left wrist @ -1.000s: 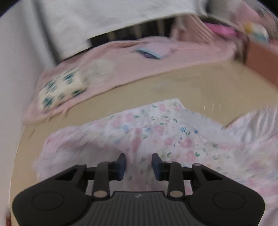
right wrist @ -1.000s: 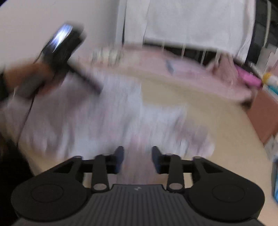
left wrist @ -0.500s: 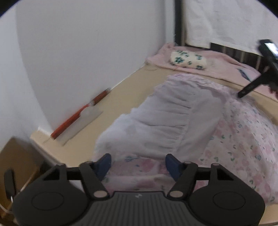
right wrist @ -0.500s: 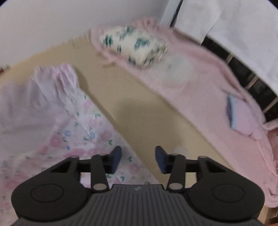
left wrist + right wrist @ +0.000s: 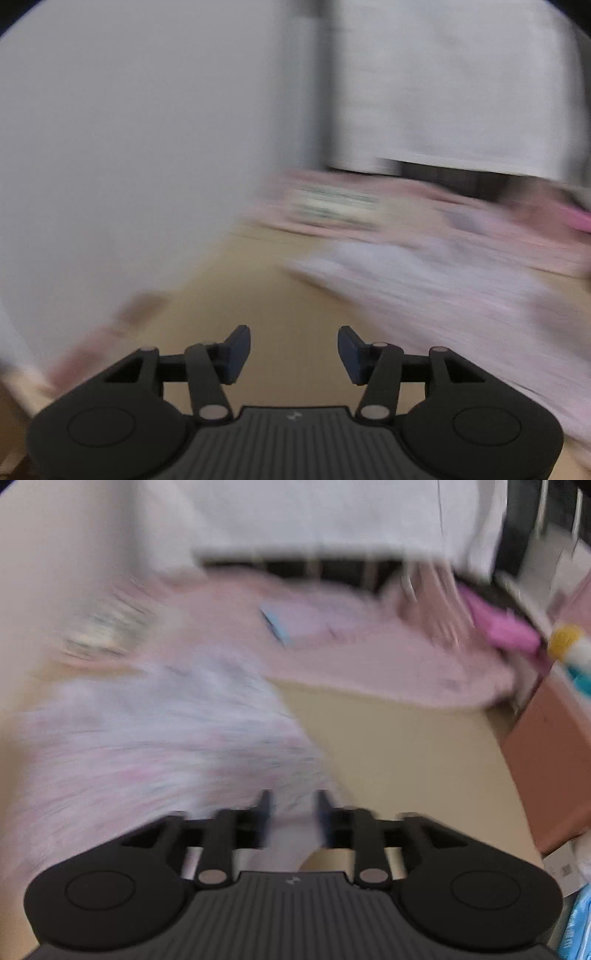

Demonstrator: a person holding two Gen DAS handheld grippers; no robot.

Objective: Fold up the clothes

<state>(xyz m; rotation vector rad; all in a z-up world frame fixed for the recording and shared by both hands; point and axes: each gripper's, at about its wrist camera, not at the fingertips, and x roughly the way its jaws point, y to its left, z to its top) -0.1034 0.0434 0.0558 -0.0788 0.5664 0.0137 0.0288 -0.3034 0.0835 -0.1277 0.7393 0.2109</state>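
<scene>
On the table [image 5: 280, 317], floral garment [image 5: 155, 738] now lies released: left gripper [image 5: 294, 347] jaws opening over bare wood, right gripper [image 5: 291, 812] jaws opening at its near edge, so fold placed.

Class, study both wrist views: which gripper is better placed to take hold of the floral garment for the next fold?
Likely the right gripper: the floral garment lies between its opening jaws. The left gripper, also opening, faces bare table.
</scene>
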